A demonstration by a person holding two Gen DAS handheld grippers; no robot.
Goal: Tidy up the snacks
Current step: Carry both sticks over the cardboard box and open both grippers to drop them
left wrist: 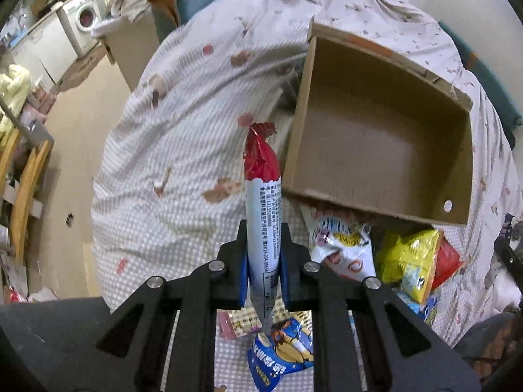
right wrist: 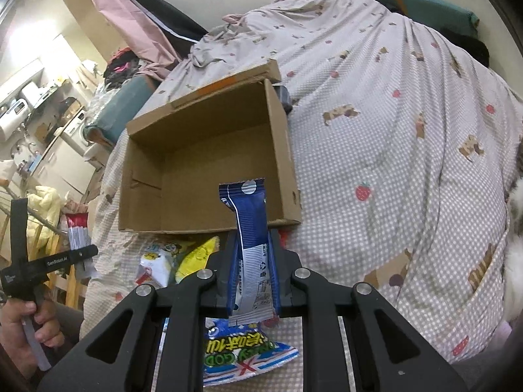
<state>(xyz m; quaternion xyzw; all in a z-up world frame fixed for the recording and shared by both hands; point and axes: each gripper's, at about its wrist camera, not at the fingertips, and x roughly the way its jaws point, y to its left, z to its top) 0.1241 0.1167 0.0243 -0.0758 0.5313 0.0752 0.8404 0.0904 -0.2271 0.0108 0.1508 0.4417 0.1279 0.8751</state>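
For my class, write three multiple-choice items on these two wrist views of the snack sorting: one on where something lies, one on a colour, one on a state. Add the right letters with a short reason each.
1. Where do the loose snack bags lie?
A. inside the box
B. on the bedspread by the box's near wall
C. on the floor

2. What colour is the far end of the packet in the left gripper?
A. red
B. green
C. black

3. What is the state of the cardboard box?
A. taped shut
B. open and full of snacks
C. open and empty

Answers: 1 B, the bags rest on the checked bedspread just outside the box. 2 A, its top is red above white print. 3 C, bare cardboard floor shows.
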